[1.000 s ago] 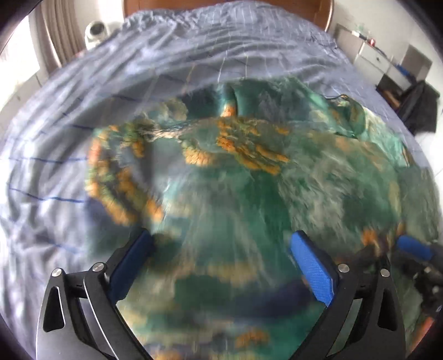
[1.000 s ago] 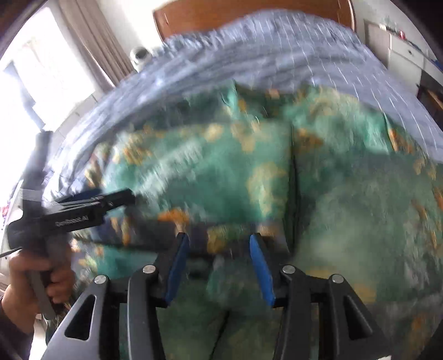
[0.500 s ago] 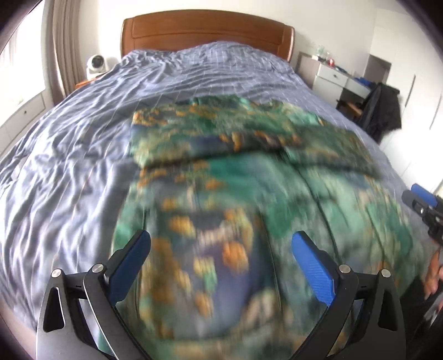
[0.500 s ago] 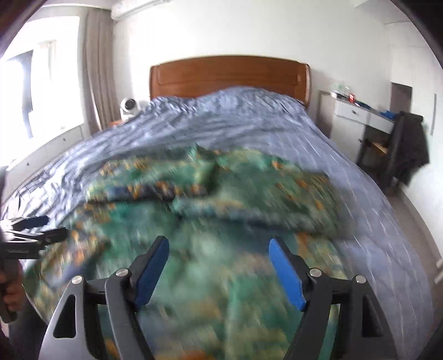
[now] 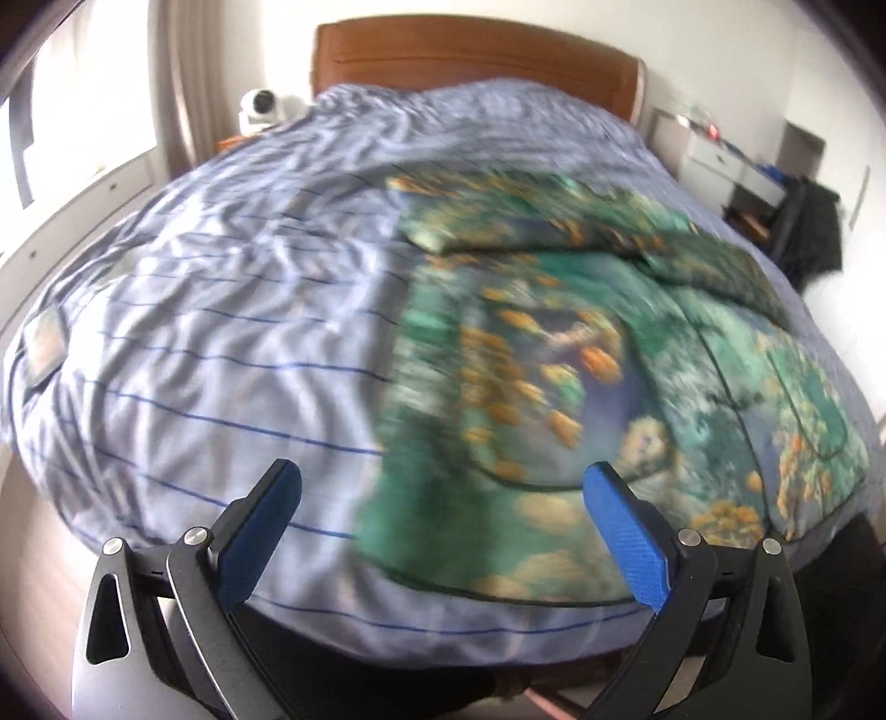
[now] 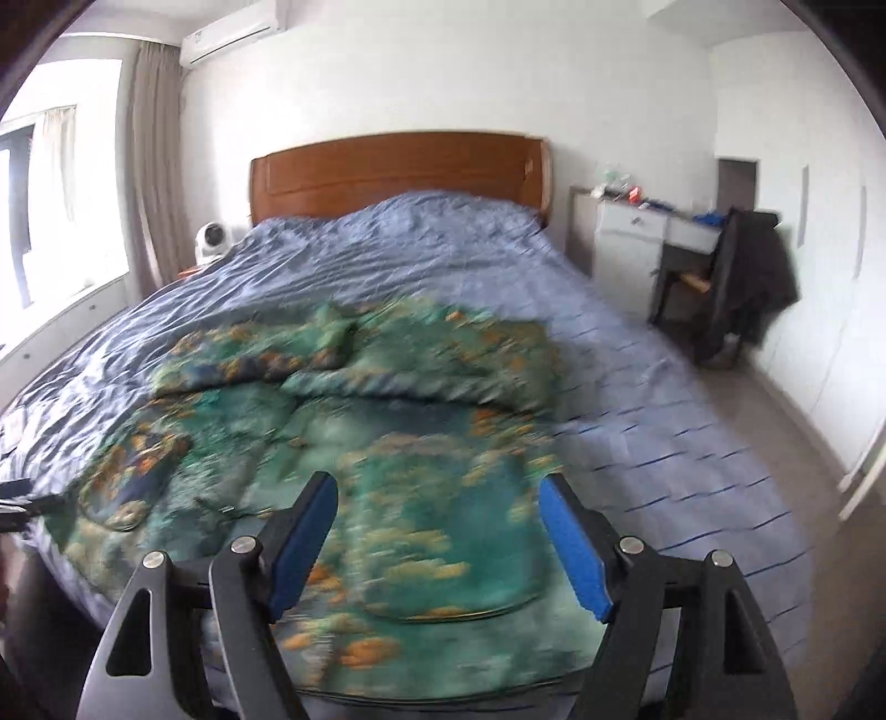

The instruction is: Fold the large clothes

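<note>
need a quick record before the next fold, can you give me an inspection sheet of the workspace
surface: bed with a blue striped cover, wrinkled.
job's things: green patterned garment lies spread on the near part of the bed, its far portion folded over; blurred.
clutter: nothing seen on the cover besides the garment.
grippers: left gripper open, nothing between the jaws; right gripper open, nothing between the jaws.
cables: nothing seen.
surroundings: wooden headboard; small white device beside the bed; white desk; chair with a dark jacket; curtain; air conditioner.
</note>
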